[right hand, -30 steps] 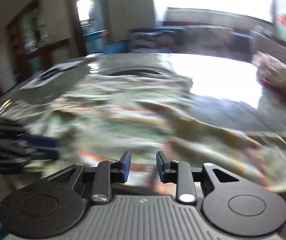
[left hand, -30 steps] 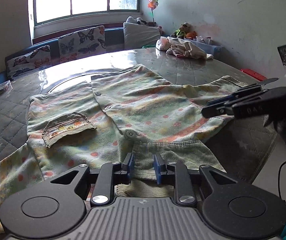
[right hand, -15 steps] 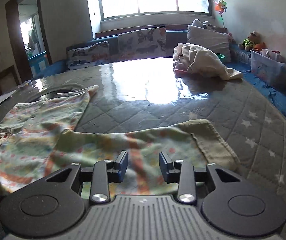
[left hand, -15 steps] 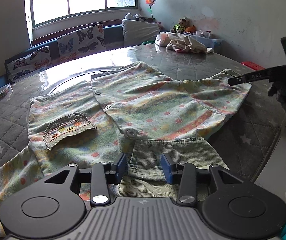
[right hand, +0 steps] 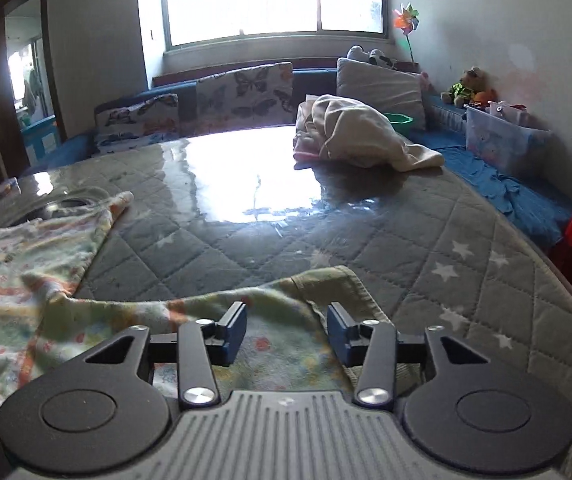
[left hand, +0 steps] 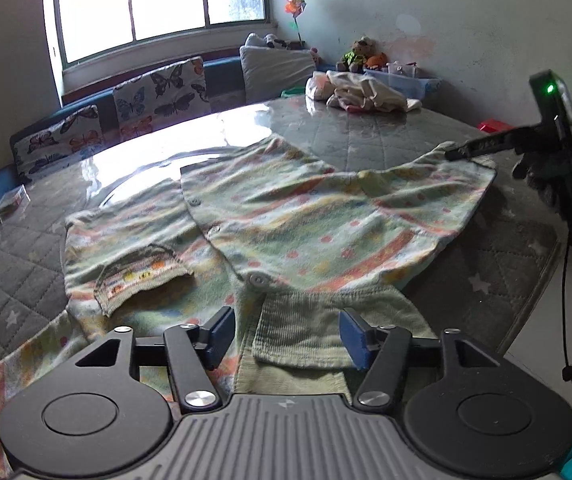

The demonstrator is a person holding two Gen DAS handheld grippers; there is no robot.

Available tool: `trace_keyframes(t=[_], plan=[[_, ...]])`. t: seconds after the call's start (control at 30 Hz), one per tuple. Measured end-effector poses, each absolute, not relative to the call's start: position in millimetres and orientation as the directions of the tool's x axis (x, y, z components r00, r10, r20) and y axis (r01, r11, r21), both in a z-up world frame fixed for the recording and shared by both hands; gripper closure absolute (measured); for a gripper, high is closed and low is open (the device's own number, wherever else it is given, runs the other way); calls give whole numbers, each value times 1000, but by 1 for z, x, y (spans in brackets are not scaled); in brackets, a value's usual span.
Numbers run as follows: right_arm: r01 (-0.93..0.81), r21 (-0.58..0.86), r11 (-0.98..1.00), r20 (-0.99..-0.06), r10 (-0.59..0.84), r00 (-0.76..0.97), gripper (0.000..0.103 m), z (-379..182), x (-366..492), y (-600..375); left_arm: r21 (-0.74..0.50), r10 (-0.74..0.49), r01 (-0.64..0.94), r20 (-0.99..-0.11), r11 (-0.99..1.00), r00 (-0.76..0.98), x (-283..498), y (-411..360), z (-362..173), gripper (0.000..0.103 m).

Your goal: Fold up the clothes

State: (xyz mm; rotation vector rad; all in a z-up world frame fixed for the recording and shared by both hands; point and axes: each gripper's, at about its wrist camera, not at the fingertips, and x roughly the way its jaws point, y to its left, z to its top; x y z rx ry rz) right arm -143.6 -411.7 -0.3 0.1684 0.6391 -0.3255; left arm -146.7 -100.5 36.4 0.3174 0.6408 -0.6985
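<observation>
- Left wrist view: no brand or label can be read; the pale marks on the arm of the right gripper are too small to read.
- The left gripper has its jaws apart and they are opening. The ribbed green hem of the shirt lies between the blue pads, and the pads do not press on it.
- The shirt lies spread on the quilted table, just ahead of the left gripper. Its pocket is ahead and to the left, and a round snap is straight ahead.
- The right gripper comes in from the right edge, with its tip at the far right sleeve end of the shirt; from this side I cannot tell how its jaws stand. A green light shines on its body.
- A pile of pale clothes lies far ahead on the table.
- Right wrist view: no writing can be read here either.
- The right gripper has its jaws partly apart and opening. The sleeve lies flat under and between the pads, which do not pinch it.
- The rest of the shirt stretches to the left of this gripper, and the pile of pale clothes is far ahead.
</observation>
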Motion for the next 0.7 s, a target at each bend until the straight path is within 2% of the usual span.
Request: trace_keyframes(t=[0.2,0.27,0.37,0.5,0.57,0.7], plan=[[326,57,944,-593,-231,772,42,7,-156,-396,33,-491,652,-629,757,602,-143,-109,47,15],[318,62,946,-588,-223,778,29,9,-161,-389,17,-486,636,-629,772,607,-140,-113,51,8],[294,77,953,-586,-195,787,22,10,-167,-376,3,-467,606,-635,796,616,-137,-118,56,1],[279,91,956,-585,-176,792,16,9,-175,-360,6,-430,572,-653,820,624,-135,-124,58,0],[279,98,955,-586,-171,792,6,8,-178,-354,-4,-420,558,-663,830,620,-134,-126,58,0],[290,100,952,-588,-178,789,1,4,-182,-347,-29,-401,531,-691,847,601,-132,-130,57,0]])
